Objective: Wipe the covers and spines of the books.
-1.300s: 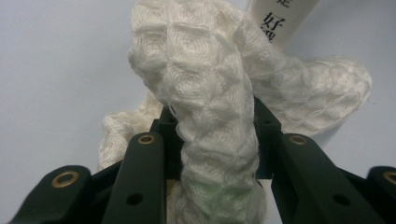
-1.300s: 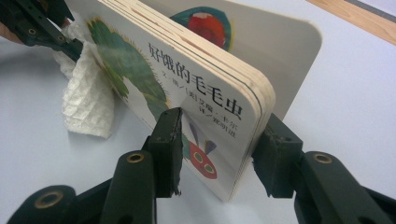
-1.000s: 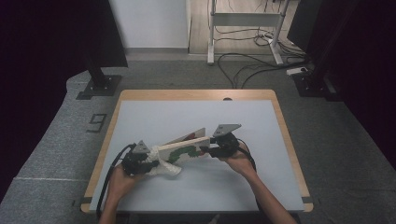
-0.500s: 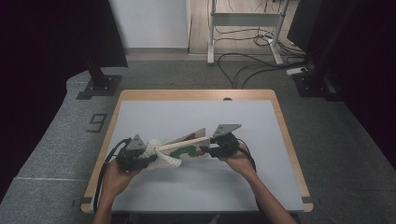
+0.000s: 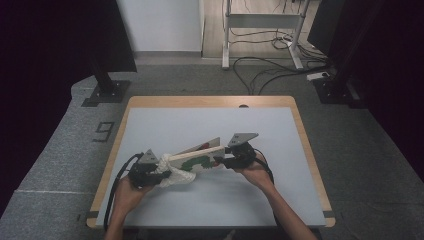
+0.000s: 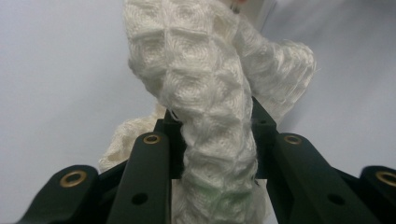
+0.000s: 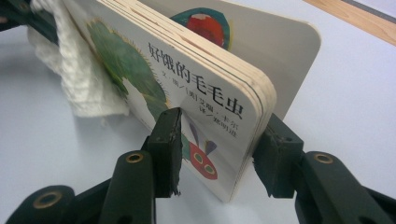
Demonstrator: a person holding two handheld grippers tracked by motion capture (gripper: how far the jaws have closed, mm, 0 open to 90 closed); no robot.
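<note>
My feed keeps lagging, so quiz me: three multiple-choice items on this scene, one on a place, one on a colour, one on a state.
1. Where on the board book does the white cloth lie?
A. at the end away from the right gripper
B. under the right gripper
C. at the table's far edge

2. What colour is the caterpillar's body on the cover?
A. blue
B. green
C. yellow

3. How does the right gripper stand?
A. open above the book
B. shut on the book
C. resting open on the table

Answers:
1 A: in the high view the cloth bunches at the book's left end, by the left gripper, which is shut on it.
2 B: the right gripper view shows a green body.
3 B: its jaws clamp the book's thick edge from both sides.
</note>
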